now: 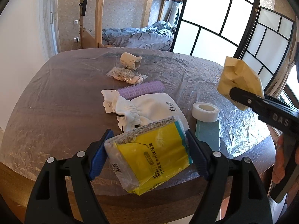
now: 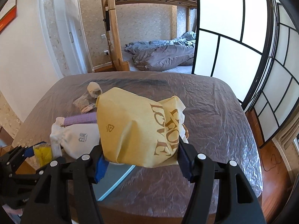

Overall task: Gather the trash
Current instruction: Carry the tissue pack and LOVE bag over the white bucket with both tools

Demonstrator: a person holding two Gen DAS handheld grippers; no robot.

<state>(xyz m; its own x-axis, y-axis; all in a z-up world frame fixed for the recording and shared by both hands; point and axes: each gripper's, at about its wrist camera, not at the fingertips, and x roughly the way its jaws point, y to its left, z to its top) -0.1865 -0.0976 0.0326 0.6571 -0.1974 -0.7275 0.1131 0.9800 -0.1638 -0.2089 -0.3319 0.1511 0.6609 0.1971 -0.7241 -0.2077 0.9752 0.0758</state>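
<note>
Yellow wrapper [image 1: 149, 153] btwn left hand-held gripper [image 1: 149, 149] pads

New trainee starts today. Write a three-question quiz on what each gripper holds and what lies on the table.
1. True or false: the left gripper is shut on a yellow plastic packet.
2. What does the right gripper hold? A) white tape roll B) tan paper bag C) purple roller
3. Fill in: the white tape roll rests on a ____ sheet.

Key: 1 true. 2 B, the tan paper bag. 3 teal; the teal sheet lies on the table.
</note>
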